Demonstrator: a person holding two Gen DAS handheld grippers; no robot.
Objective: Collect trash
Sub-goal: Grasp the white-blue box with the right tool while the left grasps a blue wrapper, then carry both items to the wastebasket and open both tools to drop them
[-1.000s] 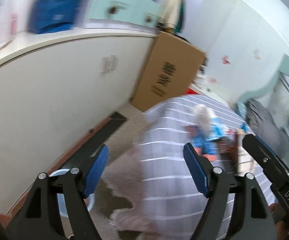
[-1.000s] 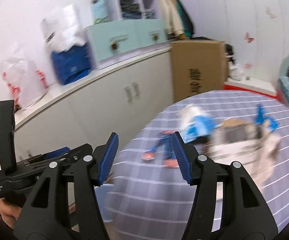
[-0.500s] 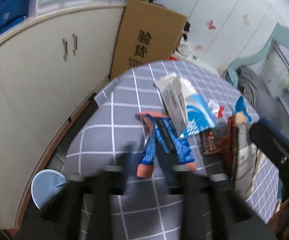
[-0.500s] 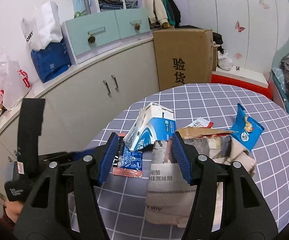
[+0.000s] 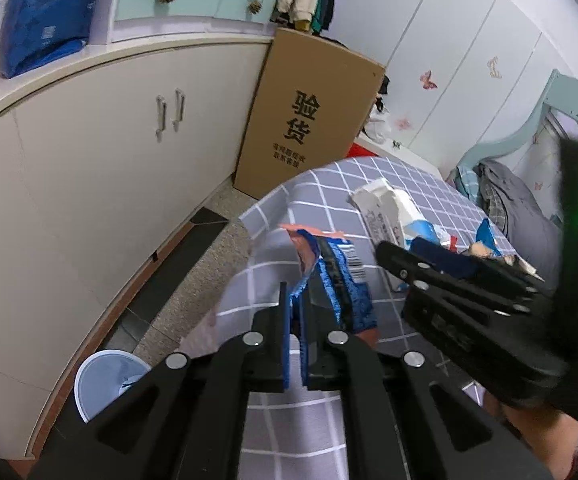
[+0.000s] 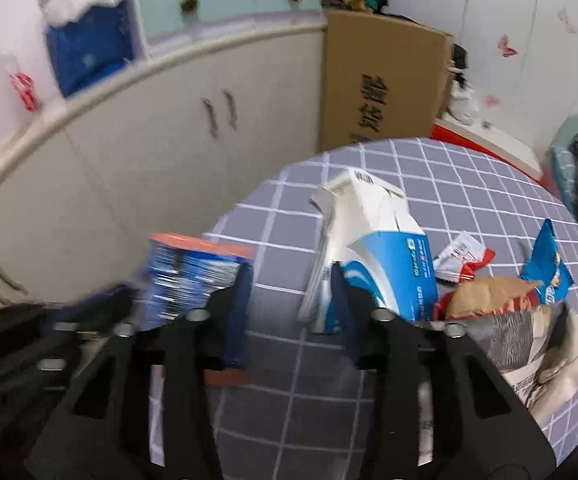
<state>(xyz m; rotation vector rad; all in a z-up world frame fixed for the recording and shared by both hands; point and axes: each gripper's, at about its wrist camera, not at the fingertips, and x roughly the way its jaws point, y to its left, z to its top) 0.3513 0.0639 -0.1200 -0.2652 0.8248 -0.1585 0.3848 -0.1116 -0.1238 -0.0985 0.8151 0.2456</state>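
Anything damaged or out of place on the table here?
Yes: the blue-and-white carton lies on its side, torn open and crushed, among loose wrappers. The left gripper has pinched the blue wrapper.

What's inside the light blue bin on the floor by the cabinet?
Left wrist view: the light blue bin shows pale inner wall and a small dark scrap or mark near its right side. The left gripper, shut on the blue wrapper, covers its right edge; the bottom isn't visible.
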